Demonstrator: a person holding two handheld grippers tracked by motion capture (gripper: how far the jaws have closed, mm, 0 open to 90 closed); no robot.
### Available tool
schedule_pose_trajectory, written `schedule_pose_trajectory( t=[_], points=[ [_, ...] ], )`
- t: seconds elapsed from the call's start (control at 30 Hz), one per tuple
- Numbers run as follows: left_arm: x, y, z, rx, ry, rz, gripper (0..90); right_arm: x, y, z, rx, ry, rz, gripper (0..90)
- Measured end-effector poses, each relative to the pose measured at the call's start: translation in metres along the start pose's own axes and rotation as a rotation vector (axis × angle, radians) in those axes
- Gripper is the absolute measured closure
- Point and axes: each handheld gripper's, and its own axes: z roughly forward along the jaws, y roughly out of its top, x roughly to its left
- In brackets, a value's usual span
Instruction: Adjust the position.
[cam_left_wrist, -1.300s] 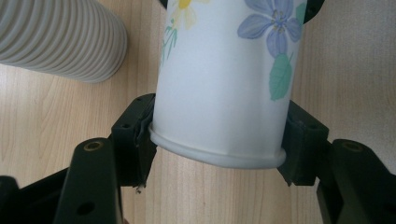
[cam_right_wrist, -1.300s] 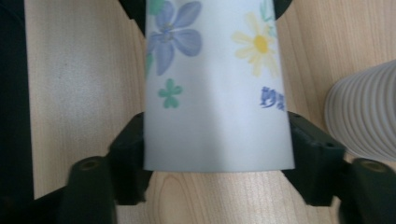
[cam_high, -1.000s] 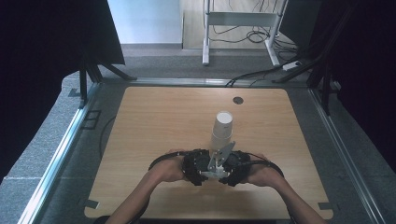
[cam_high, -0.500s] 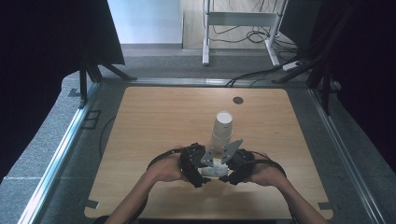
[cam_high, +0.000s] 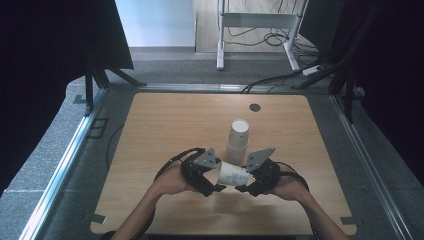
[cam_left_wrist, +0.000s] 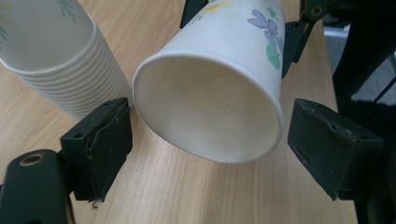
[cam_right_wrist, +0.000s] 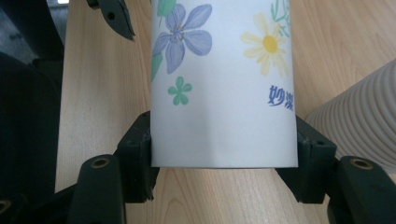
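Note:
A white paper cup (cam_high: 233, 174) with printed flowers lies on its side in the air between my two grippers, just in front of a stack of the same cups (cam_high: 239, 136). My right gripper (cam_right_wrist: 224, 135) is shut on the cup's (cam_right_wrist: 224, 70) base end, one pad on each side. My left gripper (cam_left_wrist: 208, 135) faces the cup's open mouth (cam_left_wrist: 210, 102). Its jaws have just been opening and now stand wide either side of the rim without touching it. In the high view the left gripper (cam_high: 215, 180) and right gripper (cam_high: 246, 183) point at each other.
The stack of cups (cam_left_wrist: 51, 60) stands upright mid-table, close behind the grippers, and it also shows as a ribbed side (cam_right_wrist: 359, 121) in the right gripper view. A small dark round hole (cam_high: 255, 107) sits near the wooden table's (cam_high: 165, 125) far edge. Metal rails run along both sides.
The single cup has come off the stack and now lies tilted on its side. My left gripper has let go of it and opened. Both hands have drawn slightly back from the stack.

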Motion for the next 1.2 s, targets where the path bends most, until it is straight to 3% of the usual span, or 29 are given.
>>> schedule_pose_trajectory(
  t=[0.3,0.47,0.77,1.0,1.2],
  points=[
    [0.001,-0.006,-0.002,-0.087,-0.032,-0.038,14.3,0.001,-0.014,-0.001,-0.096,-0.019,0.013,36.9],
    [0.000,-0.008,-0.001,-0.105,-0.045,-0.048,14.8,0.002,-0.023,0.002,-0.135,-0.026,0.004,36.9],
    [0.001,-0.009,0.004,-0.119,-0.073,-0.063,14.8,0.003,-0.030,0.004,-0.180,-0.022,-0.034,36.9],
    [0.004,-0.008,0.006,-0.132,-0.099,-0.078,14.9,0.006,-0.030,0.006,-0.185,-0.010,-0.062,37.0],
    [0.005,-0.008,0.007,-0.150,-0.122,-0.084,19.8,0.007,-0.029,0.006,-0.194,-0.004,-0.074,36.9]
  ],
)
